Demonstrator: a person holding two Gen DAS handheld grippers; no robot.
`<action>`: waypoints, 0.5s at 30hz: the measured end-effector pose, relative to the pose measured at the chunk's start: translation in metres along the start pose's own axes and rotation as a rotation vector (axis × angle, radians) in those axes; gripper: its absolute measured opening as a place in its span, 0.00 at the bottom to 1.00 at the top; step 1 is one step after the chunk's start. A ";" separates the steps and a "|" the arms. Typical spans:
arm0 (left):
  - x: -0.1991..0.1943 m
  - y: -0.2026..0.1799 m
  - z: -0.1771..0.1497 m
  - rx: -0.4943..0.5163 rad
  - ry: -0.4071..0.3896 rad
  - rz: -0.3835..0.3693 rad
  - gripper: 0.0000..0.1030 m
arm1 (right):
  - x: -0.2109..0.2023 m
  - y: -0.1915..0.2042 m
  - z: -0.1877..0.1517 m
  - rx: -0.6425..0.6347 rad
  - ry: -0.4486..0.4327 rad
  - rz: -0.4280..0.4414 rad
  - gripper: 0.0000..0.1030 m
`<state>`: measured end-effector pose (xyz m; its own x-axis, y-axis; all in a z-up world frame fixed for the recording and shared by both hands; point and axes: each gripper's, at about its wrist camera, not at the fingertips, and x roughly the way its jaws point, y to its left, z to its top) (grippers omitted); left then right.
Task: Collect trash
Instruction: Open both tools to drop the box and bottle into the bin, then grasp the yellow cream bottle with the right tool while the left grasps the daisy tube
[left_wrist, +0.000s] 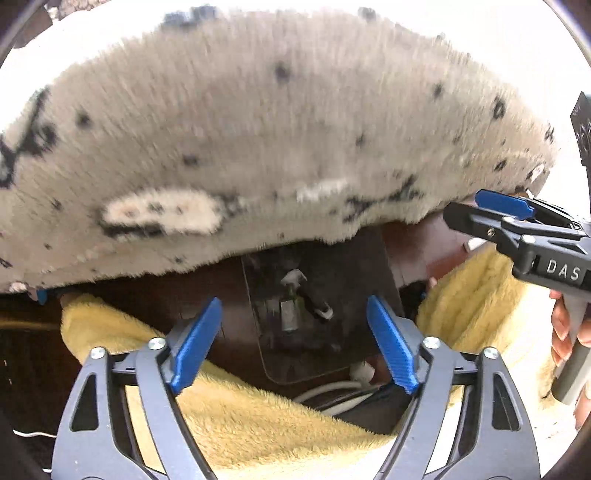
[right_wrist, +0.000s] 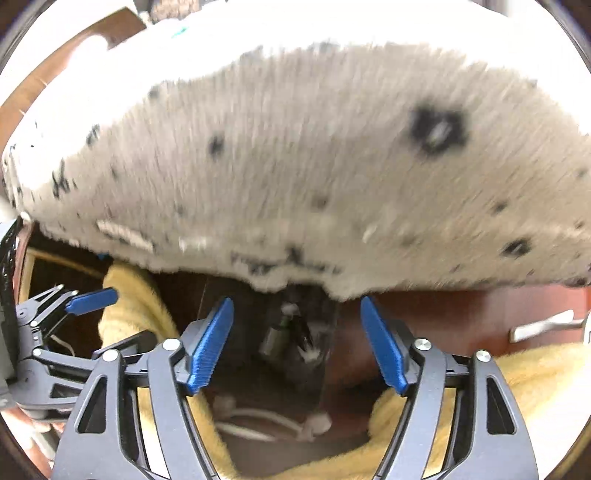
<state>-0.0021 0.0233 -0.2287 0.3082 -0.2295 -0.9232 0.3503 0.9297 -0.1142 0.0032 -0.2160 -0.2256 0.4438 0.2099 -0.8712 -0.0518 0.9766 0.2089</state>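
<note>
Your left gripper (left_wrist: 295, 343) and right gripper (right_wrist: 297, 345) both stood with jaws spread wide and nothing between the blue pads. Below them the trash bin (left_wrist: 332, 295), a dark, clear-walled container on the brown floor, held small blurred scraps, white and greenish. A shaggy grey spotted blanket (left_wrist: 258, 147) overhung it, and yellow fleece (left_wrist: 229, 413) lay on both sides.

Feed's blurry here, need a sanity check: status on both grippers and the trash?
Left gripper open, empty. Right gripper open, empty. Dark bin below, bottles inside. Spotted fuzzy blanket overhangs it; yellow blanket crowds both sides.
</note>
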 end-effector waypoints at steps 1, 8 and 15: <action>-0.008 0.001 0.002 0.003 -0.025 0.005 0.81 | -0.007 -0.002 0.003 -0.006 -0.029 -0.008 0.74; -0.040 -0.013 0.027 0.012 -0.167 0.068 0.86 | -0.050 -0.011 0.031 -0.041 -0.169 -0.048 0.79; -0.076 -0.013 0.052 -0.004 -0.278 0.112 0.86 | -0.080 -0.018 0.056 -0.040 -0.275 -0.087 0.81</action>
<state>0.0162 0.0133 -0.1383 0.5754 -0.1948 -0.7943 0.2967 0.9548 -0.0193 0.0188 -0.2534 -0.1344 0.6736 0.1095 -0.7310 -0.0354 0.9926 0.1161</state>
